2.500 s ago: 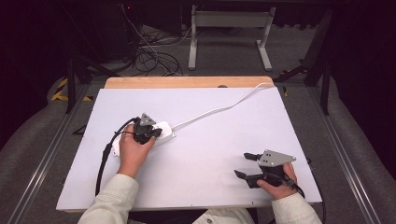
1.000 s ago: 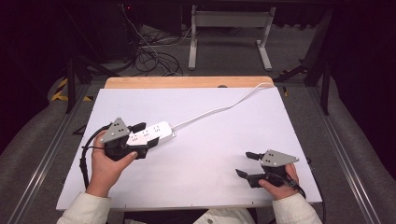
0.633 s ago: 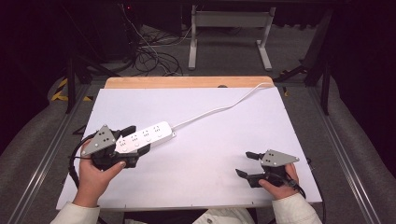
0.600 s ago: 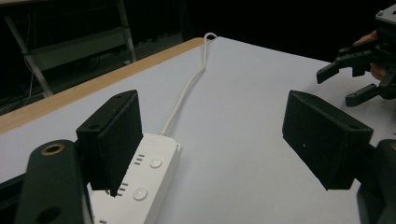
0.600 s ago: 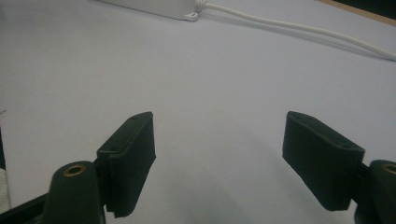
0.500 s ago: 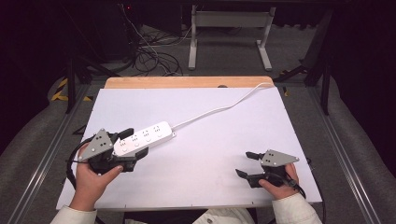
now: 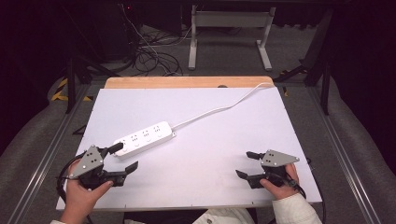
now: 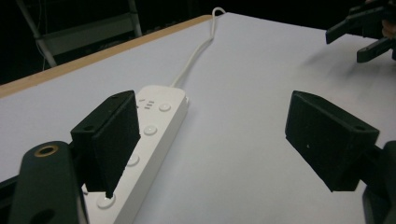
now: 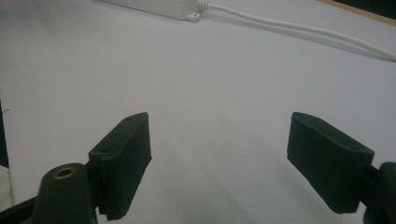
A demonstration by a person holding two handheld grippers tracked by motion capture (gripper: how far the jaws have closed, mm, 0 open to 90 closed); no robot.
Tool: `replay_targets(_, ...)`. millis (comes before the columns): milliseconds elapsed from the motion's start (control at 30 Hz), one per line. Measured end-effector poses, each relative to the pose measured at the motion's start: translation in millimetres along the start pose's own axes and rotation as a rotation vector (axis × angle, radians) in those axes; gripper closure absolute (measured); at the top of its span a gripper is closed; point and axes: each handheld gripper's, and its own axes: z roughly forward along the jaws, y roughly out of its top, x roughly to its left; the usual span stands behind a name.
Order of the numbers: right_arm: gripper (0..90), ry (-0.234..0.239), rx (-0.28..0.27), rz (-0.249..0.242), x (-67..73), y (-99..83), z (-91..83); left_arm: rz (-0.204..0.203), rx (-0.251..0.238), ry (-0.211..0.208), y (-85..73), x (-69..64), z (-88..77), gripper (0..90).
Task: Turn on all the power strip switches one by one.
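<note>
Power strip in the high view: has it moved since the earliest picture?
Yes. The power strip now lies straightened out, reaching farther toward the table's wooden far edge, and the left hand-held gripper has let go, jaws open.

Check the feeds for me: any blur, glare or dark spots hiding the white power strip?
High view: sharp, evenly lit, white plastic power strip clear on the bright white table sheet, surroundings dark. Left gripper view: strip readable, near jaws soft, one covering its near end. Right gripper view: slightly soft, soft shadows under the jaws, no glare.
</note>
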Motion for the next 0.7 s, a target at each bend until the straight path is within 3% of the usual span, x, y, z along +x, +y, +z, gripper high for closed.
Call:
replay_targets(267,20.9,0.005,-0.003,0.002,0.1,-0.2,-0.3,0.017,0.023,0.016,-24.4,-0.2,-1.7,17.5)
replay_targets(333,20.8,0.007,-0.002,0.002,0.0,-0.3,-0.2,-0.004,0.035,0.009,-30.6,0.8,-0.3,17.7)
replay_targets(400,20.7,0.008,-0.003,0.001,0.1,-0.3,-0.5,-0.064,0.043,-0.023,-39.1,3.9,2.2,19.3)
replay_targets(467,20.7,0.009,-0.003,0.002,0.1,-0.4,-0.5,-0.098,0.052,-0.034,-44.4,5.4,3.9,19.6)
replay_targets(600,20.6,0.013,-0.002,0.004,-0.4,-0.7,-0.5,-0.121,0.07,-0.037,-52.0,6.8,4.8,19.8)
replay_targets(700,20.6,0.017,-0.001,0.007,-0.9,-1.2,0.0,-0.102,0.106,-0.022,-56.9,6.9,5.6,20.1)
